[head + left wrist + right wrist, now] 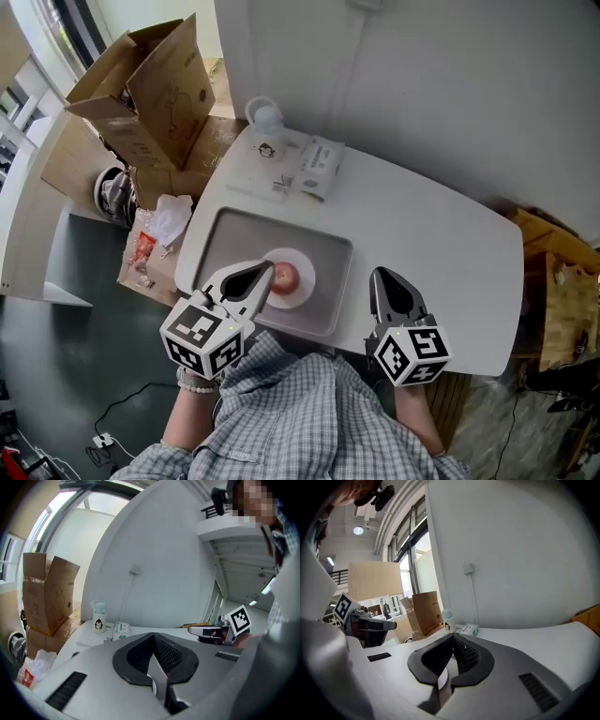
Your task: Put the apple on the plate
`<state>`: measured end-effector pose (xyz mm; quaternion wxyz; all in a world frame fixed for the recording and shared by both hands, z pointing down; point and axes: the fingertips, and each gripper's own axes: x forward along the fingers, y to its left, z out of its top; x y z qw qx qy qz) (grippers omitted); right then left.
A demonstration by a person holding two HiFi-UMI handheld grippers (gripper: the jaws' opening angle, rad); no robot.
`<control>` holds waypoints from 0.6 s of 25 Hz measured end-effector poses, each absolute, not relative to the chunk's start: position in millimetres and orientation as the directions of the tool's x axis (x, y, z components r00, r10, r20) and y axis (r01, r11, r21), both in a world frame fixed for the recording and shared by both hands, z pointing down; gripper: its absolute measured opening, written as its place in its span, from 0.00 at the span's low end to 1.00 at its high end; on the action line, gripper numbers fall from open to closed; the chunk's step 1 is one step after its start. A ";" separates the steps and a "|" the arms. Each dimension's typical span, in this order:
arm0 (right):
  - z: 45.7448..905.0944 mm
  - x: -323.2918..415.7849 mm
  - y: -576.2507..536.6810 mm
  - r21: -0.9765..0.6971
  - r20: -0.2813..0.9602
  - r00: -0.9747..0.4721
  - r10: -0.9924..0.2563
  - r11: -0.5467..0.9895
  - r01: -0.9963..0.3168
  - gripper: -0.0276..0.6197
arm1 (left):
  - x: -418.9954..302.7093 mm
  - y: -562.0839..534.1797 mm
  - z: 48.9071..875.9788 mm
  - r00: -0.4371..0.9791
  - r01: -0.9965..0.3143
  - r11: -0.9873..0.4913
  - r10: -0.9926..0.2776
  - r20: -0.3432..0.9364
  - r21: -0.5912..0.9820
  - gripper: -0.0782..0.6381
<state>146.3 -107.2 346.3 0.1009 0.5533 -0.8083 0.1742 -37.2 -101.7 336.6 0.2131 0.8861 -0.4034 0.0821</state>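
Head view shows the apple (285, 276) sitting on the plate (307, 273), inside a grey tray (234, 239) on the white surface (422, 225). The left tongs (266, 271) are pressed together and empty, tips just beside the apple. The right tongs (382, 276) are also pressed together and empty, off to the tray's right.

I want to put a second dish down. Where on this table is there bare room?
The widest bare stretch of table lies right of the tray, beyond the right gripper. The tray's back-left part, between its rim and the plate, is bare too. Crowded: the back-left corner with mug and tissue pack, and the plate holding the apple.
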 end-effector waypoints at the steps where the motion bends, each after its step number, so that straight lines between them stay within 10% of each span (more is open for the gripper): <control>1: 340.2 147.4 -108.8 -0.154 0.347 -0.363 -0.865 0.329 -0.932 0.08 | -37.6 -101.2 328.9 0.656 -0.754 -0.587 -0.690 0.306 0.295 0.12; 15: 299.0 165.0 -119.5 -0.077 0.265 -0.303 -0.915 0.293 -0.953 0.08 | -54.6 -110.9 284.9 0.592 -0.788 -0.512 -0.783 0.190 0.343 0.12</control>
